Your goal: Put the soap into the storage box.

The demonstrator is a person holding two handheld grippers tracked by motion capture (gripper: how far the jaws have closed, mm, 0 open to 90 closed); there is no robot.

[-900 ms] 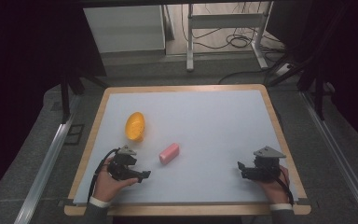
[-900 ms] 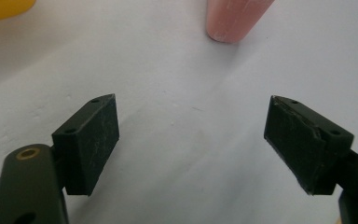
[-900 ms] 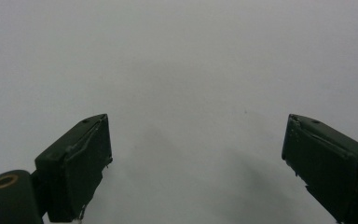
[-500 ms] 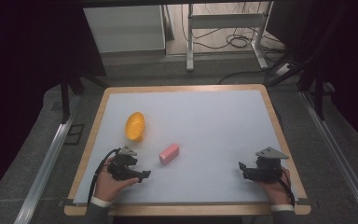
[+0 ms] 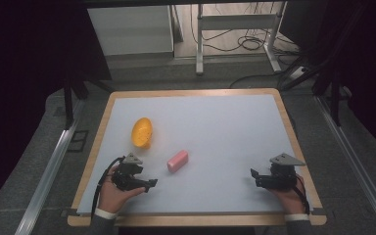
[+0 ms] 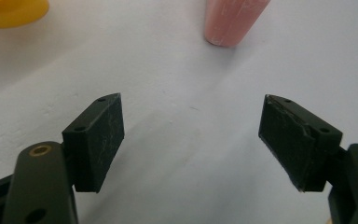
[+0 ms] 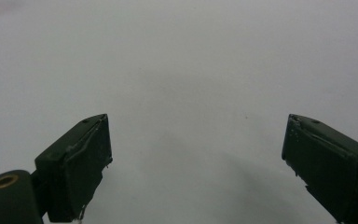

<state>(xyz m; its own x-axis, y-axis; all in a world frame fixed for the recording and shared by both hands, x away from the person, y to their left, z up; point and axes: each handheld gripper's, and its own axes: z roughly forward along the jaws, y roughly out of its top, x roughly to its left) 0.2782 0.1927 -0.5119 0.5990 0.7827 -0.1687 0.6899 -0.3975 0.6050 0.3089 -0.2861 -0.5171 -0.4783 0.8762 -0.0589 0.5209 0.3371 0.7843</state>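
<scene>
— Two grippers, both empty: where do they sit?
— Left gripper [image 5: 149, 184] at seven o'clock on the table [image 5: 225, 122], jaws wide apart; right gripper [image 5: 254, 177] at five, jaws apart too.
— And the objects?
— Orange piece [image 5: 141, 132] at ten, pink block [image 5: 177, 160] just beyond the left jaws, untouched.
— Step?
— Likely the approach. Next: advance, straddle the block, close.

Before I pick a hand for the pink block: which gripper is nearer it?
Left. The left gripper sits just short of the pink block, jaws open toward it; the right gripper is far across the table.
</scene>
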